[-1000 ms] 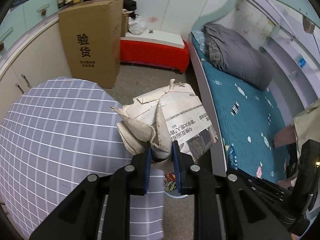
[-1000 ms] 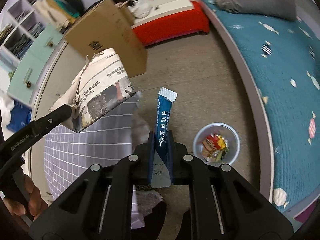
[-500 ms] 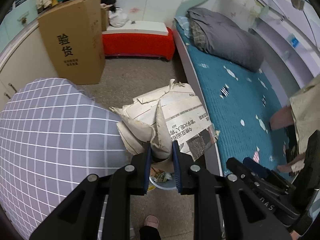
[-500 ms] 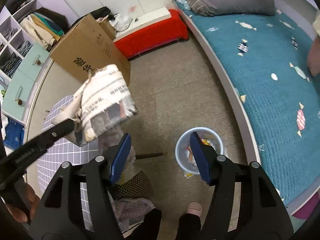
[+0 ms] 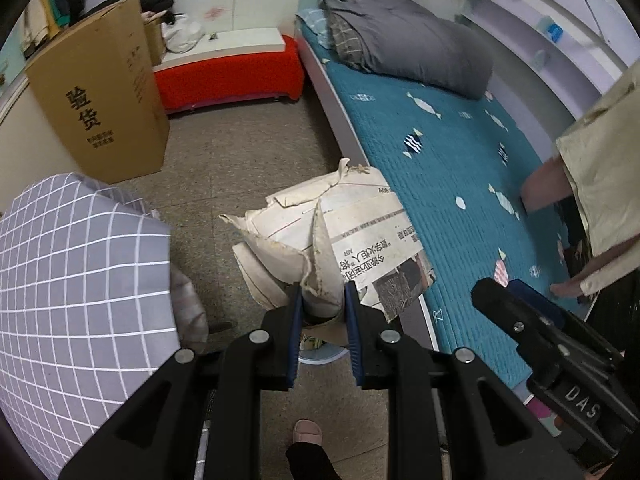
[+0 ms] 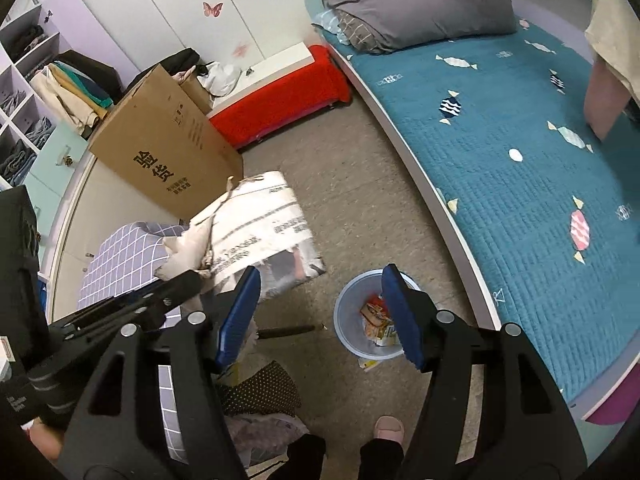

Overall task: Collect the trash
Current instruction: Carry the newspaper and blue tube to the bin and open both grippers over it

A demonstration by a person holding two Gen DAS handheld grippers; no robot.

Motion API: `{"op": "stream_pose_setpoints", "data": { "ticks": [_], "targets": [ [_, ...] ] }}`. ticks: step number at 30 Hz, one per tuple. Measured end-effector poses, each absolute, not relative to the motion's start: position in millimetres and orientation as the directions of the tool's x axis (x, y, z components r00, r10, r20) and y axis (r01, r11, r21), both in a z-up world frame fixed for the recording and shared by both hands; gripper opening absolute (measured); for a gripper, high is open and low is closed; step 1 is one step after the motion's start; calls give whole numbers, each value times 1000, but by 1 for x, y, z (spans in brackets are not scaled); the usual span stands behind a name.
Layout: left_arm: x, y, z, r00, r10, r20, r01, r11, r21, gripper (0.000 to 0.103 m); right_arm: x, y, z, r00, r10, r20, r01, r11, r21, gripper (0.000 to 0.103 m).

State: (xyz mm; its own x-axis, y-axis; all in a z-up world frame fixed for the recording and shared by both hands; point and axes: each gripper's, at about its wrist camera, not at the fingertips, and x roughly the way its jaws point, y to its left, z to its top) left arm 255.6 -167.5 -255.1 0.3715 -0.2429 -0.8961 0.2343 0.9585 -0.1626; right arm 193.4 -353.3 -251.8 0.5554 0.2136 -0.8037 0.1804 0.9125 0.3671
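My left gripper (image 5: 320, 300) is shut on a crumpled newspaper (image 5: 332, 240), held in the air above the floor. The same newspaper (image 6: 256, 224) shows in the right wrist view, left of the bin. My right gripper (image 6: 320, 316) is open and empty, high above a pale blue trash bin (image 6: 348, 316) on the floor. The bin holds several colourful wrappers (image 6: 376, 320). In the left wrist view only the bin's rim (image 5: 324, 356) shows beneath the newspaper. A small scrap (image 6: 370, 365) lies on the floor by the bin.
A table with a grey checked cloth (image 5: 72, 280) is at the left. A tall cardboard box (image 5: 100, 108) and a red bench (image 5: 228, 76) stand behind. A bed with a teal cover (image 5: 460, 160) runs along the right. The person's feet (image 6: 386, 428) are below.
My right gripper opened and the blue sachet it held a second ago is gone from it. My left gripper carried the newspaper from over the table toward the bin.
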Motion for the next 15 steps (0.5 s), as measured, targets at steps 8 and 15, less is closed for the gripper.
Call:
{"op": "stream_pose_setpoints", "data": {
  "ticks": [8,15],
  "targets": [
    [253,-193,-262,370,-259,-892,288,945,-155,20,186,-361,-255,574,206,-792,195,906,377,63],
    [263,-198,-274,336,-265,-904,254,949,-185,51,182,-373,-262,575,201,-793,226,893,390,65]
  ]
}}
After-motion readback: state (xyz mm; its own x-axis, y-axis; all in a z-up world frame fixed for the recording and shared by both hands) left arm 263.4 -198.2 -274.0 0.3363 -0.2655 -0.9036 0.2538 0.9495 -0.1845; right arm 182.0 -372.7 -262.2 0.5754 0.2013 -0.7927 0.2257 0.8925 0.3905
